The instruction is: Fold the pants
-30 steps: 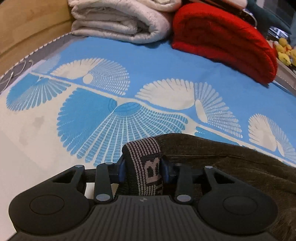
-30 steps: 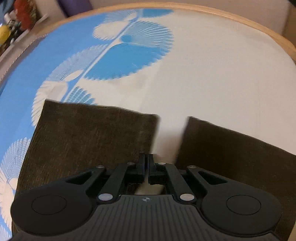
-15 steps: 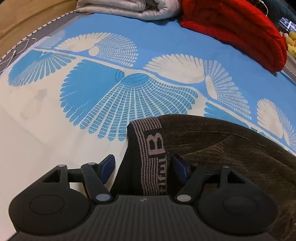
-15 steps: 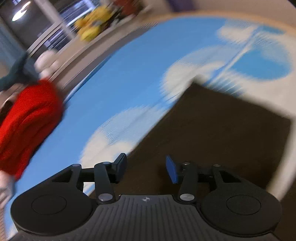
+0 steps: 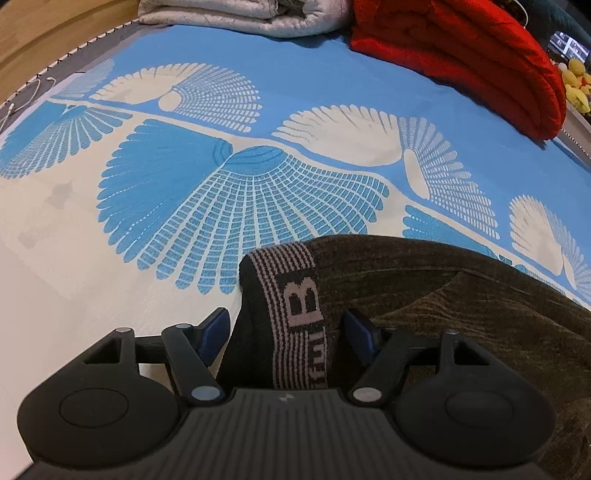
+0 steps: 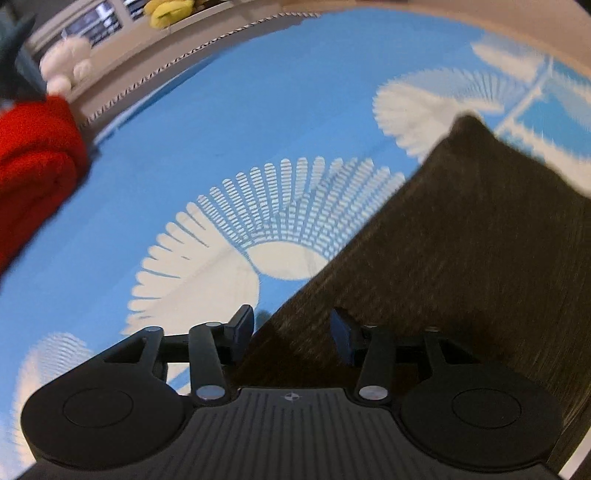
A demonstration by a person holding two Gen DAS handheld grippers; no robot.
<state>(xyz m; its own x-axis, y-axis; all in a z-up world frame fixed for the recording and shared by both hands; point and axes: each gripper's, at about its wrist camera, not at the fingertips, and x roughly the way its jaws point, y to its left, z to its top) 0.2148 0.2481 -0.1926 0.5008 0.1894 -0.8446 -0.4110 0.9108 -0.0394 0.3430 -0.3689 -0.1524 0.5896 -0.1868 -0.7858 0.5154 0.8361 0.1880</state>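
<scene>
1. At the bottom of the left wrist view, the left gripper [image 5: 288,328] stood with its jaws apart, having just been closing a little; the striped waistband [image 5: 295,310] of the pants [image 5: 461,306] lay between the blue pads [image 5: 212,330] without either pad pressing on it.
2. Just beyond the fingers, the waistband's folded end pointed up the frame, a large letter B showing on its pale stripes.
3. To the right of the waistband, the dark brown pants spread toward the lower right edge of the frame, lying on the bedsheet [image 5: 332,85].
4. In the middle of that view, the sheet showed blue and cream fan shapes, cream at the left and solid blue higher up.
5. Along the top, a folded white blanket [image 5: 251,14] sat at centre and a red blanket [image 5: 480,55] at upper right, side by side.
6. At the bottom of the right wrist view, the right gripper [image 6: 291,332] had its jaws parted, having just been closing; the edge of the pants [image 6: 461,258] ran between them, and the blur left it unclear whether a pad touched the cloth.
7. Beyond, the brown fabric stretched to the upper right of that frame.
8. At far left, the red blanket [image 6: 33,166] appeared again.
</scene>
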